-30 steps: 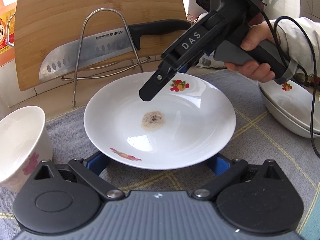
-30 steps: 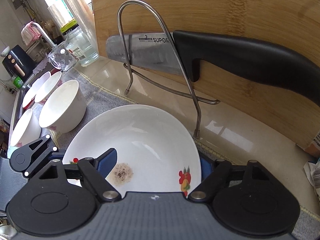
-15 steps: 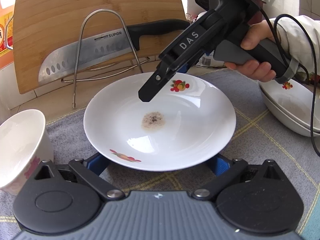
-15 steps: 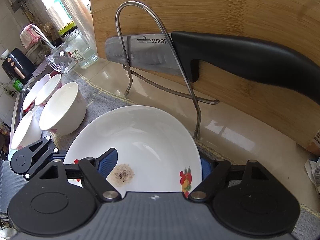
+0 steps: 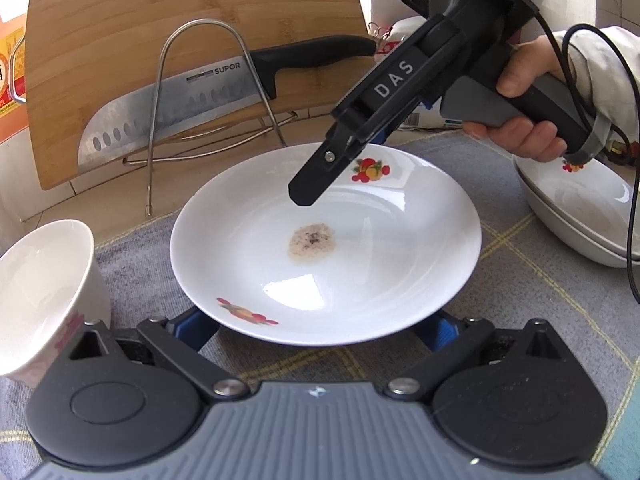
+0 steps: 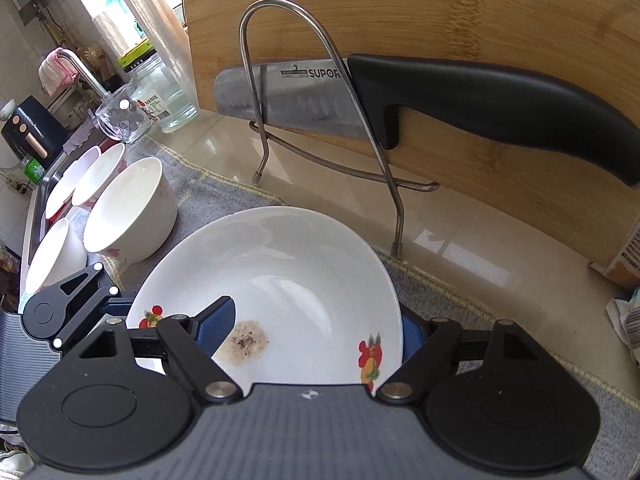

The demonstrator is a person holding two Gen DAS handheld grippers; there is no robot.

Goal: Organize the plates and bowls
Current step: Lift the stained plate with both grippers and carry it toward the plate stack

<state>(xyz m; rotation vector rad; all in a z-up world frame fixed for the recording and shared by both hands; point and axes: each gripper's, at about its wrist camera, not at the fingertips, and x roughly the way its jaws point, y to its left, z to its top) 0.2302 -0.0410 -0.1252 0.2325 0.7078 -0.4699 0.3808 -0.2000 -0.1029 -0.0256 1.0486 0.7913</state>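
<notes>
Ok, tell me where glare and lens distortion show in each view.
Left wrist view: a bright window reflection sits on the plate, and the fisheye bows the cutting board edges. Right wrist view: the window is blown out, the counter shines with glare, and the knife handle looks stretched.

A white shallow plate (image 5: 380,248) with fruit decals on its rim is sitting upright on the grey checked cloth (image 5: 532,300), carrying a brownish speckled stain (image 5: 311,241) at its centre. A white bowl (image 5: 40,292) is standing just beside its left edge. Further white bowls (image 6: 100,176) are clustering beyond that one. Nested white dishes with a matching fruit decal (image 5: 580,208) are resting well apart to the right.
</notes>
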